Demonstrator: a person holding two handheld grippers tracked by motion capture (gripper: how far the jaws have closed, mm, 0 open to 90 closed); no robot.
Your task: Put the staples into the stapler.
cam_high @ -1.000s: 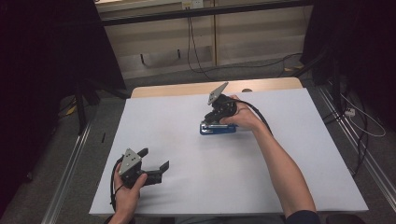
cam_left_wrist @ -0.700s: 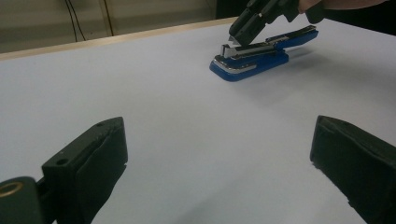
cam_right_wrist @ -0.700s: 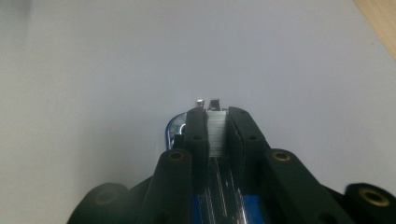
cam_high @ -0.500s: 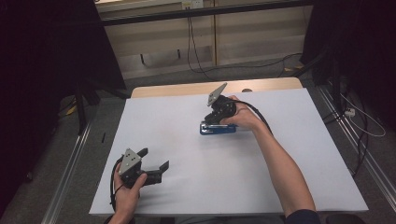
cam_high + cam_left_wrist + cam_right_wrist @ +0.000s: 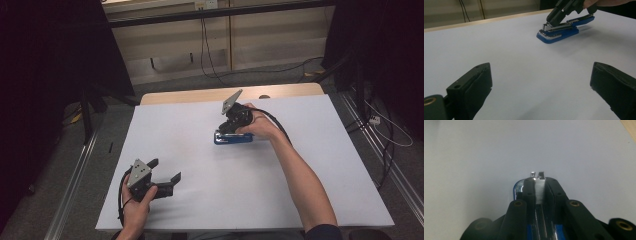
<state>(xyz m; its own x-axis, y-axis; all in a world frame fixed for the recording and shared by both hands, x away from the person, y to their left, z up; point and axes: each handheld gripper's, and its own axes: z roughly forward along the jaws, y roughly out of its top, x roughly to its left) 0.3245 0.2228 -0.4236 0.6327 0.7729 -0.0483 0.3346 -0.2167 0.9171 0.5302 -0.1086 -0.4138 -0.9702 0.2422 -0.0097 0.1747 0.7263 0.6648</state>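
Between the wide-spread fingers (image 5: 471,85) of the left gripper (image 5: 162,176), bare white table (image 5: 280,180) is seen; passage ahead is blocked only by the blue stapler (image 5: 560,31), clamped by the right gripper (image 5: 231,124).

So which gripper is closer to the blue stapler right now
The right. The right gripper is shut on the blue stapler itself, fingers clamped on its metal staple channel. The left gripper sits apart near the table's front left, open.

The stapler (image 5: 233,137) lies on the table (image 5: 300,200), beyond the left gripper (image 5: 165,177).
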